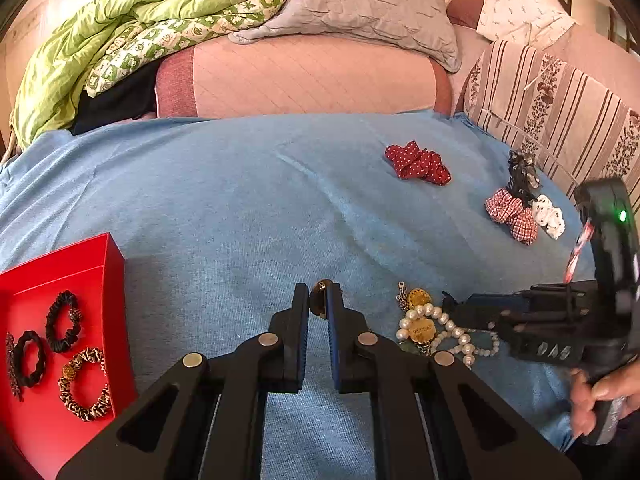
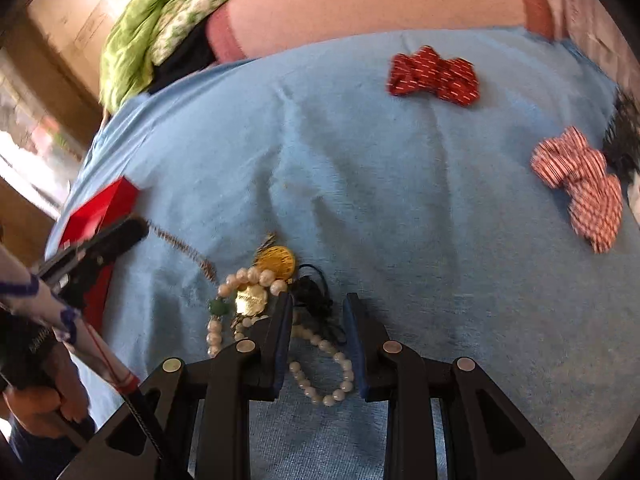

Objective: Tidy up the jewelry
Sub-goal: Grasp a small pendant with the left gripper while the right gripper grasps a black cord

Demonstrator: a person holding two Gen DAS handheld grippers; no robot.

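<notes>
Only in left wrist view: red tray (image 1: 108, 256) with three hair ties (image 1: 62, 322), left hand-held gripper (image 1: 317, 300) pinching gold pendant (image 1: 319, 296). In right wrist view: right hand-held gripper (image 2: 318, 308) spread over pearl bracelet (image 2: 320, 360) on blue bedspread (image 2: 360, 180). Two red scrunchies (image 2: 434, 76) beyond.

Three hair ties (image 1: 64, 322) lie in one red box (image 1: 60, 268). Four fabric scrunchies (image 1: 418, 166) sit on the blue bed cover (image 1: 240, 208), with two gold medallions (image 1: 419, 298) among pearl strands (image 1: 448, 320).
</notes>
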